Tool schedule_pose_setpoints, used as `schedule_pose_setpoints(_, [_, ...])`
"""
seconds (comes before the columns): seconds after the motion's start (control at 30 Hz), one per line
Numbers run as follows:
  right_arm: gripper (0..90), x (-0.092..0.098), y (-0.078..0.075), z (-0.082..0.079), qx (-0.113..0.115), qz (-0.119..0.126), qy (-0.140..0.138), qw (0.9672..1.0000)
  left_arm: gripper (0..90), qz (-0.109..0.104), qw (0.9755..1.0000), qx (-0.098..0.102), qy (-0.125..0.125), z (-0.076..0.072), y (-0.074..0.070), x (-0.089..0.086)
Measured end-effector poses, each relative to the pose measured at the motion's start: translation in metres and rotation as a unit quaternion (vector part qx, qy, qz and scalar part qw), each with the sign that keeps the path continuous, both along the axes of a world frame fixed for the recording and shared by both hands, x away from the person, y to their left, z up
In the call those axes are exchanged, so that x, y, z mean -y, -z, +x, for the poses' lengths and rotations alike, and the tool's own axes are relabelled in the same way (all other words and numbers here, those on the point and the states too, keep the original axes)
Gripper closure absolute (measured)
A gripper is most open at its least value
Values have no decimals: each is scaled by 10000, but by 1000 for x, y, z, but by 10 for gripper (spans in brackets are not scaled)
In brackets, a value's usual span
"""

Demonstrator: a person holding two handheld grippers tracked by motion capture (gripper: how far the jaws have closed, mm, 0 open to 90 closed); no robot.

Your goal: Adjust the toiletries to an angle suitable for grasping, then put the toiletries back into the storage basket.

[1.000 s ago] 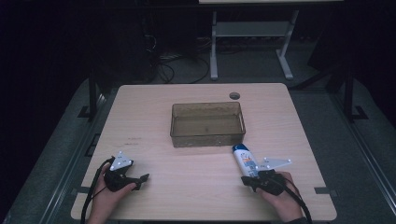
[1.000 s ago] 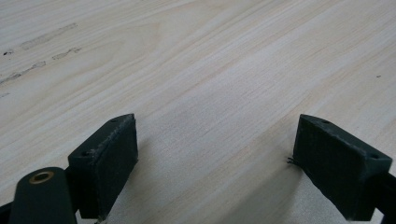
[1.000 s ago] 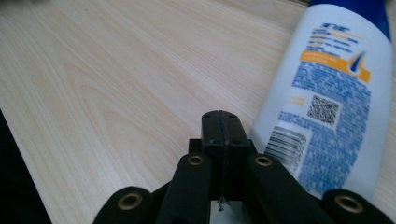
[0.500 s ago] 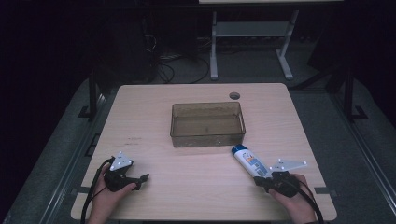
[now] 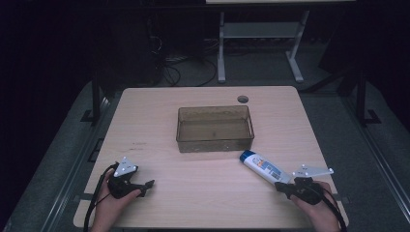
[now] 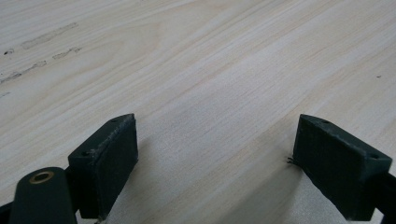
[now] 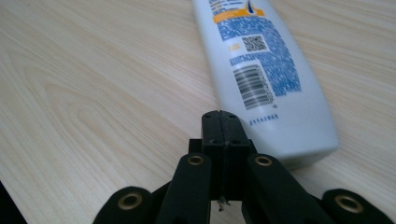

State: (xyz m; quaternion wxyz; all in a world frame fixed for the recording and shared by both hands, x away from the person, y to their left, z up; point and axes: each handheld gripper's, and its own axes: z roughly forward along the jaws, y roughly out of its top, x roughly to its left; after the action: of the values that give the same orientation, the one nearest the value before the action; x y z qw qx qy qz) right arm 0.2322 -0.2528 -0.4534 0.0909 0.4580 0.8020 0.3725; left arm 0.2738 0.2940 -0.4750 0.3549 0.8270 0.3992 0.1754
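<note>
A white bottle [image 5: 265, 167] with a blue cap and a blue and orange label is lying flat on the desk [image 5: 208, 198], slanting from its capped end, which is pointing toward the near right corner of the bin, down to its flat bottom end near the right gripper [image 5: 283, 186]. In the right gripper view the bottle [image 7: 261, 70] is showing its back label with a barcode and a small square code, and its bottom end is sitting just beside the tips of the fingers [image 7: 220, 126], to their right; whether the two are touching I cannot tell. Those fingers are pressing flat against each other, closed with nothing between them, so the bottle is not being gripped. The right hand [image 5: 316, 205] is holding its gripper low over the near right part of the desk, a grey three-cornered plate standing on top of it. Just beyond the bottle's cap a translucent brown rectangular bin [image 5: 215, 128] is standing at the middle of the desk, close to the cap but apart from it. Well apart, at the near left, the left hand [image 5: 110, 205] is resting its gripper [image 5: 145, 185] on the desk, pointing to the right. In the left gripper view its fingers [image 6: 107, 161] are standing wide open over bare pale wood grain [image 6: 201, 84], holding nothing.
</note>
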Motion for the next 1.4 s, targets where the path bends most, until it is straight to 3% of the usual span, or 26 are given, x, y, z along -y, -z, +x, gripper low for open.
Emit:
schedule_pose_setpoints(0.23, [897, 6, -4, -1, 79, 106, -6, 9999, 126, -1, 10000, 0, 0, 0, 0, 0])
schedule_pose_setpoints(0.47, [790, 8, -13, 3, 214, 255, -52, 9994, 126, 0, 10000, 0, 1, 0, 0, 0])
schedule_pose_setpoints(0.97, [514, 5, -26, 23, 345, 303, -171, 9988, 126, -1, 10000, 0, 1, 0, 0, 0])
schedule_pose_setpoints(1.4, [405, -1, -31, 46, 363, 235, -373, 9984, 126, -2, 10000, 0, 1, 0, 0, 0])
